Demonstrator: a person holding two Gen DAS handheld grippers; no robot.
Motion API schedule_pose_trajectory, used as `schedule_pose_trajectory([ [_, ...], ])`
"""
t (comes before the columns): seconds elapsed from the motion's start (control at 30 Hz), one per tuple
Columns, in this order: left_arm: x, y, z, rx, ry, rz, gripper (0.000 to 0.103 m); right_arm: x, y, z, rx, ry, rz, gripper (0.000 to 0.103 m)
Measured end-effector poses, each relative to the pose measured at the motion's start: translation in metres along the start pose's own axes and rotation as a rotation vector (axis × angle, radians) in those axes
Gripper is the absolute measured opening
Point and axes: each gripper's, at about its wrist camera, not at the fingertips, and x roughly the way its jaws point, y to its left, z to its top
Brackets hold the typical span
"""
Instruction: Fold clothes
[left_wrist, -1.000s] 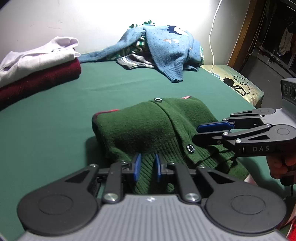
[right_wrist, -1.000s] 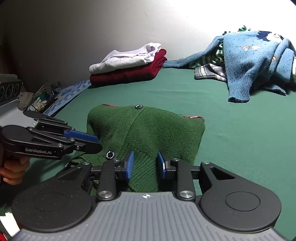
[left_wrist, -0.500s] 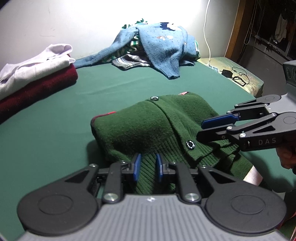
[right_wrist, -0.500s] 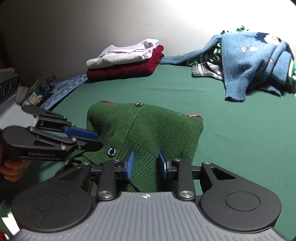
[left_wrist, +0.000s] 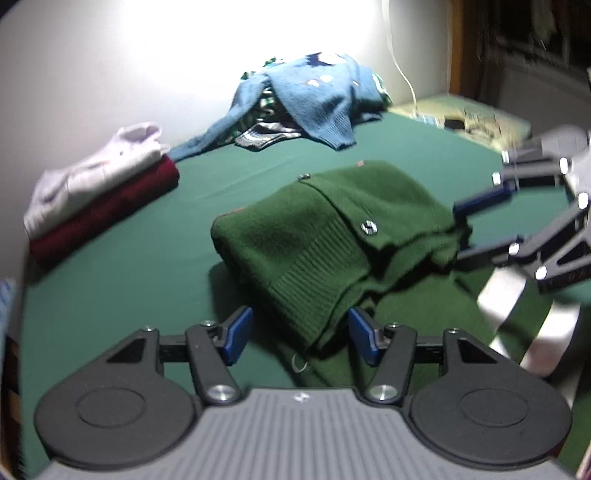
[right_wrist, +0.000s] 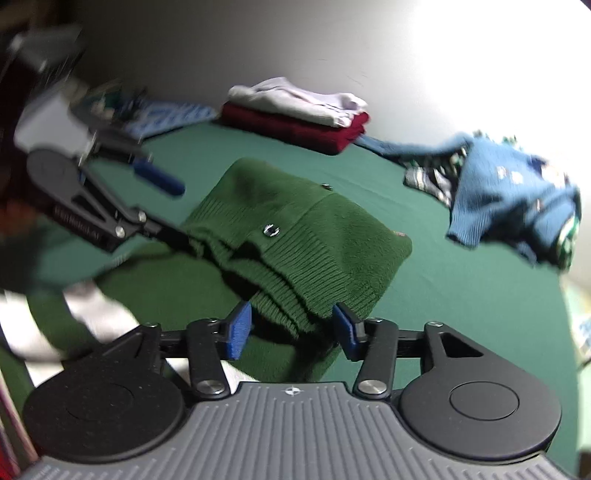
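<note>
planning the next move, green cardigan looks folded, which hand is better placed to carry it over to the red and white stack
Left, probably. In the left wrist view the folded stack lies to the left of the green cardigan. The left gripper and right gripper both have opening fingers straddling its hem.

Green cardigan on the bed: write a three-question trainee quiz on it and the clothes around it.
1. True or false: the green cardigan lies folded on the green bedsheet.
2. What lies on top of the folded dark red garment? A) white garment B) blue sweater C) nothing
3. Fill in: the unfolded heap is topped by a ___ sweater.

Key: 1 true. 2 A, the white garment. 3 blue; the blue sweater lies near the wall.
</note>
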Motion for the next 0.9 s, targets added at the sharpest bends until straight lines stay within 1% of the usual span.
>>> schedule_pose_trajectory([
  [0.03,0.0,-0.004,0.0,0.043,0.003,-0.001,0.061,0.002,0.006,0.0,-0.064,0.004,-0.024,0.053],
  [0.1,0.003,-0.011,0.0,0.112,0.008,-0.001,0.062,0.01,0.01,-0.001,-0.142,0.015,-0.036,0.058],
  [0.13,0.005,-0.011,0.0,0.127,0.011,0.001,0.064,0.013,0.011,-0.001,-0.179,0.019,-0.042,0.058],
  [0.2,0.009,-0.008,0.003,0.121,0.017,-0.007,0.066,0.017,0.006,0.003,-0.193,0.005,-0.044,0.061],
  [0.27,0.011,-0.003,0.006,0.096,0.019,-0.017,0.069,0.022,-0.006,0.009,-0.156,0.011,-0.021,0.062],
  [0.33,0.014,0.0,0.01,0.081,0.021,-0.023,0.072,0.028,-0.015,0.011,-0.109,0.018,0.016,0.061],
  [0.37,0.017,0.0,0.012,0.081,0.021,-0.023,0.072,0.031,-0.02,0.012,-0.085,0.021,0.034,0.06],
  [0.4,0.019,0.001,0.014,0.082,0.021,-0.022,0.072,0.033,-0.022,0.013,-0.067,0.024,0.053,0.054],
  [0.43,0.021,0.0,0.015,0.086,0.023,-0.028,0.07,0.032,-0.022,0.014,-0.066,0.027,0.063,0.049],
  [0.5,0.025,-0.003,0.016,0.098,0.032,-0.046,0.065,0.031,-0.021,0.016,-0.063,0.032,0.084,0.032],
  [0.53,0.026,-0.003,0.015,0.095,0.031,-0.056,0.06,0.03,-0.021,0.017,-0.062,0.034,0.094,0.029],
  [0.57,0.026,-0.003,0.015,0.089,0.029,-0.066,0.059,0.029,-0.02,0.018,-0.06,0.037,0.104,0.025],
  [0.67,0.025,-0.001,0.017,0.069,0.03,-0.093,0.045,0.027,-0.024,0.02,-0.044,0.043,0.113,0.019],
  [0.7,0.024,0.0,0.018,0.065,0.031,-0.099,0.031,0.026,-0.024,0.021,-0.041,0.043,0.115,0.017],
  [0.73,0.022,0.0,0.019,0.065,0.03,-0.1,0.023,0.025,-0.025,0.022,-0.038,0.044,0.116,0.016],
  [0.8,0.017,0.002,0.02,0.064,0.026,-0.105,0.02,0.021,-0.026,0.023,-0.048,0.041,0.121,0.014],
  [0.9,0.005,0.004,0.019,0.064,0.018,-0.115,0.019,0.012,-0.025,0.025,-0.065,0.04,0.136,0.013],
])
